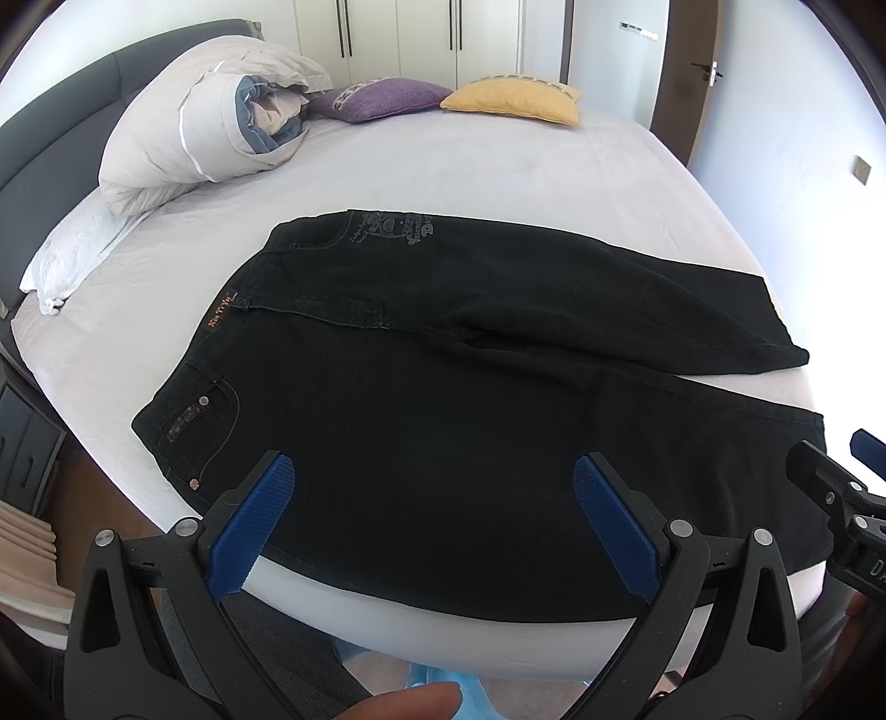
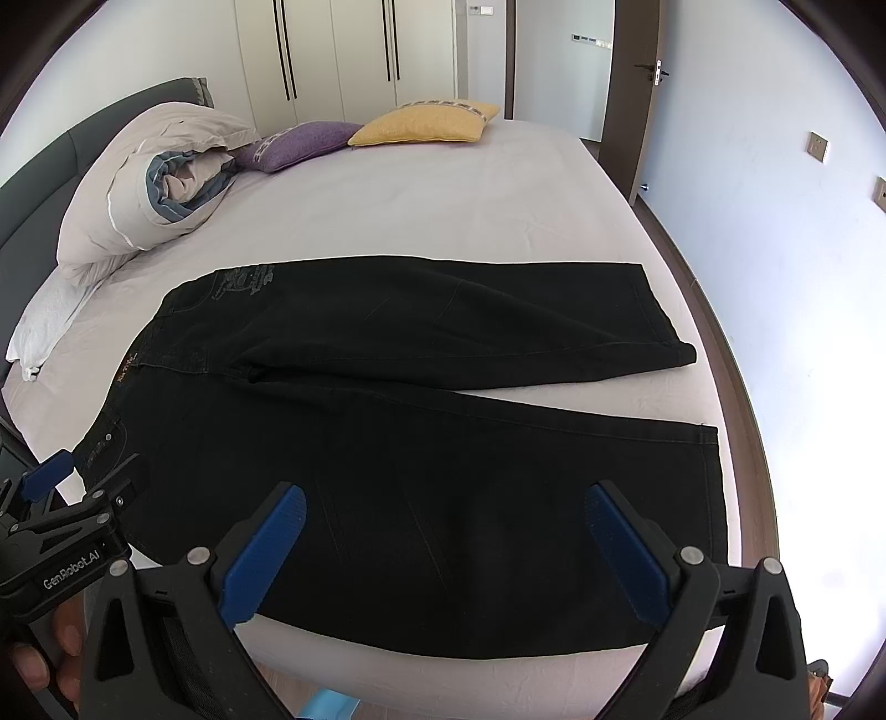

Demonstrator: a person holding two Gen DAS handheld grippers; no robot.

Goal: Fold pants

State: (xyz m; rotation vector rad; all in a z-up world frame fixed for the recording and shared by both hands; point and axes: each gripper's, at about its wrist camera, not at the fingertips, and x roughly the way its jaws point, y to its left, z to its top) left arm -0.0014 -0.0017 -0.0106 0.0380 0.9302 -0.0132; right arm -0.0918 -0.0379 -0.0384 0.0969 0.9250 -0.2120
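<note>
Black pants (image 1: 454, 399) lie flat on the white bed (image 1: 498, 171), waistband to the left, both legs spread apart to the right. They also show in the right wrist view (image 2: 421, 443). My left gripper (image 1: 432, 487) is open and empty, hovering over the near leg close to the bed's front edge. My right gripper (image 2: 443, 515) is open and empty, over the near leg toward its hem. Each gripper shows at the edge of the other's view: the right one (image 1: 836, 487) and the left one (image 2: 66, 498).
A rolled duvet (image 1: 221, 111) lies at the head of the bed, with a purple cushion (image 1: 382, 97) and a yellow cushion (image 1: 515, 99) at the far side. A grey headboard (image 1: 50, 138) is on the left. Wardrobe doors (image 2: 343, 50) stand behind.
</note>
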